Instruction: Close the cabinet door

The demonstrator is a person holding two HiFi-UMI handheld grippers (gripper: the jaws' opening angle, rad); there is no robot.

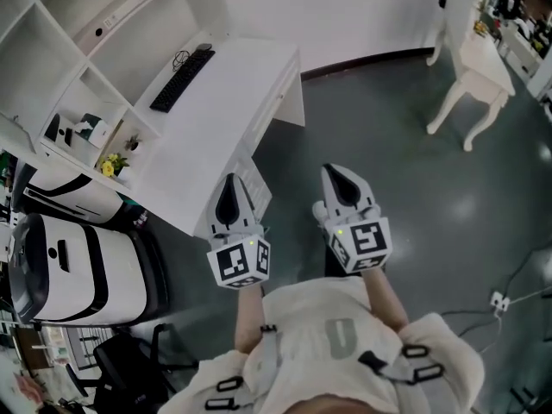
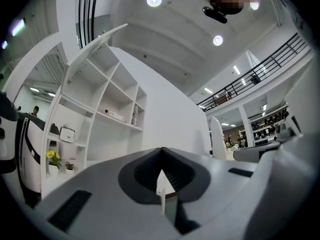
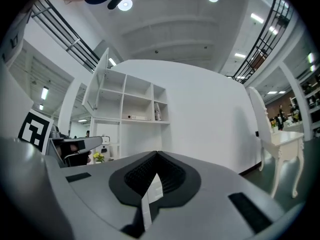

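The white shelf cabinet (image 3: 131, 116) stands against the wall ahead, and its door (image 3: 96, 86) at the upper left hangs swung open. In the left gripper view the same door (image 2: 98, 40) juts out above the shelves (image 2: 102, 119). My left gripper (image 1: 228, 185) is shut and empty, held beside the corner of the white desk (image 1: 241, 102). To its right, my right gripper (image 1: 339, 178) is also shut with nothing in it, over the grey floor. Both are well short of the cabinet. Seen from their own cameras, the jaws of the left gripper (image 2: 161, 152) and the right gripper (image 3: 156, 155) meet at the tips.
A black keyboard (image 1: 183, 79) lies on the desk. Yellow flowers (image 1: 109, 166) sit on a low shelf. A white and black machine (image 1: 78, 266) stands at the left. A white side table (image 1: 479, 67) stands at the far right, with cables (image 1: 509, 300) on the floor.
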